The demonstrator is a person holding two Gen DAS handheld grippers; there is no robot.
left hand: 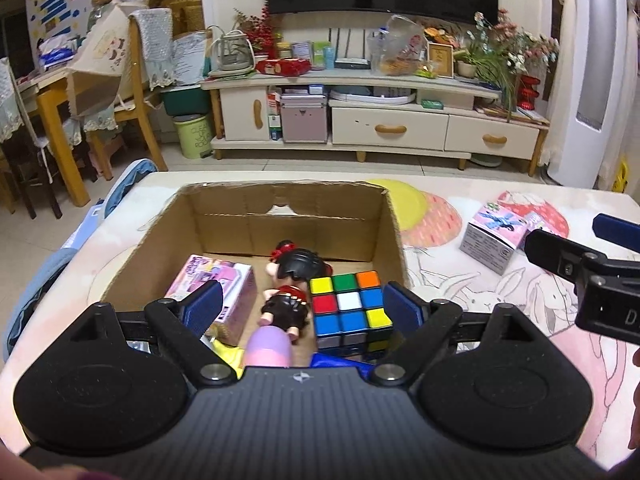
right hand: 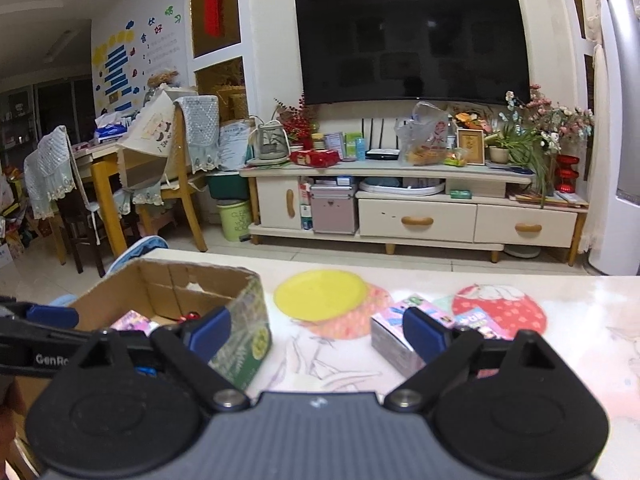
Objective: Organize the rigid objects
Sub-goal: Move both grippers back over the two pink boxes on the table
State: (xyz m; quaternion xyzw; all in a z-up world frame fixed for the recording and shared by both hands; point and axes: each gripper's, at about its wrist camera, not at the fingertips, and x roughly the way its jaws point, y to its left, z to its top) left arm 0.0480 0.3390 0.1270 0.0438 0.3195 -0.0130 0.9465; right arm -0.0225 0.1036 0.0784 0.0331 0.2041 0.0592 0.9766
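An open cardboard box [left hand: 392, 220] sits on the table. Inside lie a Rubik's cube [left hand: 350, 300], a dark-haired doll [left hand: 290, 288], a pink toy box [left hand: 224, 284] and a pink and purple object [left hand: 268, 344]. My left gripper [left hand: 304, 310] is open and empty, held over the box's near side above these things. A small toy carton [left hand: 494, 238] lies on the table to the right of the box. My right gripper [right hand: 318, 334] is open and empty above the table, with the carton [right hand: 394, 342] by its right finger and the cardboard box [right hand: 240, 320] by its left.
The table [right hand: 560, 360] has a cartoon-print cover. The left gripper shows at the left edge of the right wrist view [right hand: 36, 340], and the right gripper at the right edge of the left wrist view [left hand: 592, 276]. Beyond the table stand a TV cabinet [right hand: 416, 216] and chairs [right hand: 176, 184].
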